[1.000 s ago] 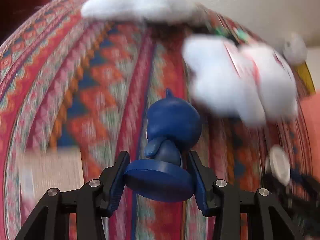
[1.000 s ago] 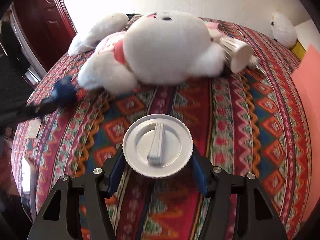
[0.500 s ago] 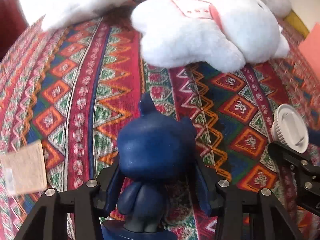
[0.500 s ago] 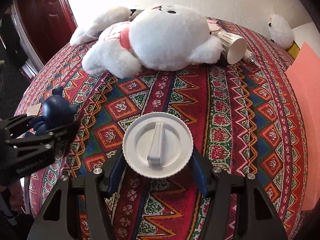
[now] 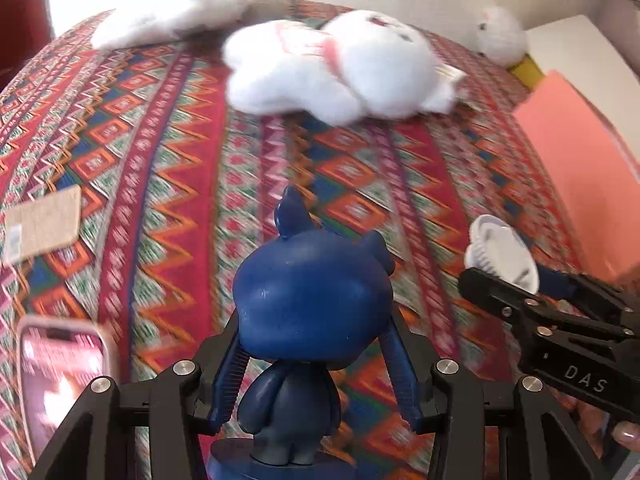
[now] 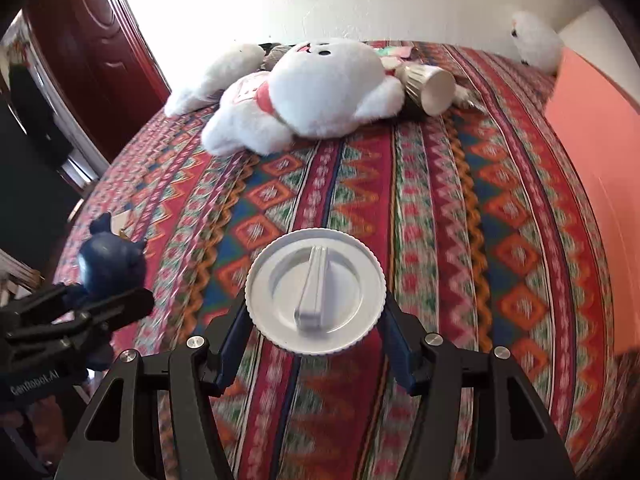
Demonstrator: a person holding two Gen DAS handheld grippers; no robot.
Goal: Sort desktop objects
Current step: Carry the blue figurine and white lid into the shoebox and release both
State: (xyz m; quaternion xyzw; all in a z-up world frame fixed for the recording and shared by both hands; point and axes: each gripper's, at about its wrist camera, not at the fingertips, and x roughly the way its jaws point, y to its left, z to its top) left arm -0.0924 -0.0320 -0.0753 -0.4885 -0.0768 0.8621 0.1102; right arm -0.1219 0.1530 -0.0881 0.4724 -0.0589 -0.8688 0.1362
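Note:
My left gripper (image 5: pixel 316 364) is shut on a dark blue toy figure (image 5: pixel 312 304), held upright above the patterned cloth; the figure also shows at the left of the right wrist view (image 6: pixel 108 264). My right gripper (image 6: pixel 316 328) is shut on a white round lid (image 6: pixel 316 290) with a ridged rim and a raised bar handle. That lid and gripper show at the right of the left wrist view (image 5: pixel 504 256). Both grippers hover side by side over the near part of the table.
A large white plush toy (image 6: pixel 316 92) lies at the back, beside a second white plush (image 6: pixel 216 76) and a tipped paper cup (image 6: pixel 432 88). A small white plush (image 6: pixel 534 42) sits far right. An orange sheet (image 6: pixel 596 184) lies right. A phone (image 5: pixel 60 384) and card (image 5: pixel 44 224) lie left.
The left gripper has turned and pulled back with the blue figure, so the figure now stands upright in view. The right gripper has drawn back slightly, still holding the lid.

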